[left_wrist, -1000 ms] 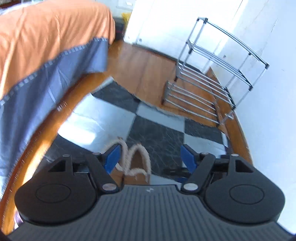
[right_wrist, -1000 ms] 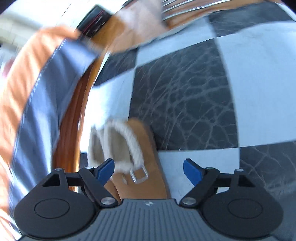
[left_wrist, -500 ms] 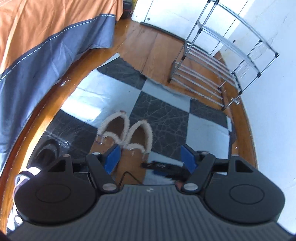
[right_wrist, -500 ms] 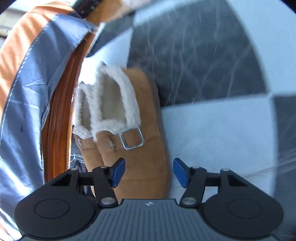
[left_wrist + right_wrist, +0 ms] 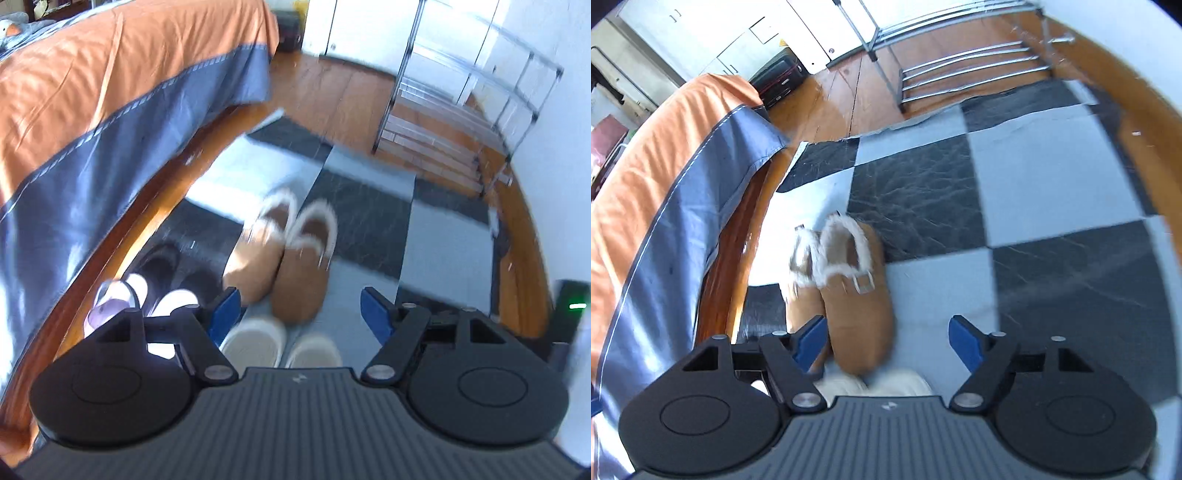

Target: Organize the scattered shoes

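Left gripper (image 5: 300, 314): jaws spread, nothing between the pads. Right gripper (image 5: 888, 341): jaws spread and empty; they have just been opening, with no shoe between them.

Nearest the left gripper, just below its fingertips, two pale rounded toe caps (image 5: 255, 341) lie side by side; whether these are loose shoes or worn on feet cannot be told. To the left of the left finger sits a white-and-lilac shoe (image 5: 110, 308), partly hidden behind the gripper body, with a dark shoe (image 5: 160, 260) just beyond it.

Directly ahead of both grippers stands a pair of tan fleece-lined slippers (image 5: 284, 254), touching along their inner sides, toes toward the tools, resting on the black-and-white checkered mat (image 5: 1015, 192). In the right wrist view the nearer slipper (image 5: 858, 306) shows a metal buckle.

To the left, an orange-and-grey bedcover (image 5: 122, 96) hangs toward the wooden floor (image 5: 340, 96).

Farthest, beyond the mat's far edge, a metal shoe rack (image 5: 465, 122) stands against the white wall. Its visible tiers hold no shoes.
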`<state>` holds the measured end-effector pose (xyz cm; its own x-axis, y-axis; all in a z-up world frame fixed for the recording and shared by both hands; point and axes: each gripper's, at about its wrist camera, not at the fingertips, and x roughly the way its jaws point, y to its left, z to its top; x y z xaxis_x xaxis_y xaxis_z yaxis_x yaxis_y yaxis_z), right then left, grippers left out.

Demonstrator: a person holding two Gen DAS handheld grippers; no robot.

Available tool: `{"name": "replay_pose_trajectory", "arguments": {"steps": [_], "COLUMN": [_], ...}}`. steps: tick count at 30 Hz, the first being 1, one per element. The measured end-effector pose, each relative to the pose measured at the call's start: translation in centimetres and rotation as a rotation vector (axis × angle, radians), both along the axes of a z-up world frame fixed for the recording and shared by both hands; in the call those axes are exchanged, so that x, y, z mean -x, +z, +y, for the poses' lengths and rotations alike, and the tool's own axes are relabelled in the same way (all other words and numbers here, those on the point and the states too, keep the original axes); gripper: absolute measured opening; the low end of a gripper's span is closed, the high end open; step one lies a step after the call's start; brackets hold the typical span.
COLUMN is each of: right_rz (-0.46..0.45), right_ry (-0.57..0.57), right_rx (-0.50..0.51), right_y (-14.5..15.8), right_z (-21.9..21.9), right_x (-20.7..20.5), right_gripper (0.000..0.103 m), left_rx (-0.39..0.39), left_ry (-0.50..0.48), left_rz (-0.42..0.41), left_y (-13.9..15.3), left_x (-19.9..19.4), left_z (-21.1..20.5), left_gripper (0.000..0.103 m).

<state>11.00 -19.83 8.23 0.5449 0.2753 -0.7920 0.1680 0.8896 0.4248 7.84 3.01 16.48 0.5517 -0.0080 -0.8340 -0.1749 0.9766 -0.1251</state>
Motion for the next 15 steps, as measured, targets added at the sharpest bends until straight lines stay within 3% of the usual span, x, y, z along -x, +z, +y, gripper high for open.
{"name": "replay_pose_trajectory", "arguments": {"steps": [4, 7, 9, 12, 15], "right_rz": [0.055, 0.133, 0.130, 0.010, -0.098], "right_ry": [0.016, 0.074, 0.119, 0.149, 0.072], "right_rx": [0.049, 0.122, 0.172, 0.226, 0.203], "right_y": [2.3, 3.3, 4.0, 5.3, 5.2], "right_z": [-4.0, -5.4, -5.4, -4.8, -3.6], "right_x": [8.1, 13.6, 16.0, 21.3, 23.6], "right_gripper": [0.083, 0.081, 0.078, 0.079, 0.091], "left_rx": [-0.007, 0.017, 0.030, 0.027, 0.054], "left_ry": [-0.054, -0.118, -0.126, -0.132, -0.123], "left_rz": [0.028, 0.025, 0.006, -0.006, 0.023], "left_y": [-0.9, -1.1, -1.3, -3.0, -6.0], "left_x": [7.1, 11.1, 13.3, 16.1, 18.7], "left_z": [-1.6, -1.1, 0.1, 1.5, 2.2], "left_gripper": [0.071, 0.071, 0.076, 0.085, 0.085]}}
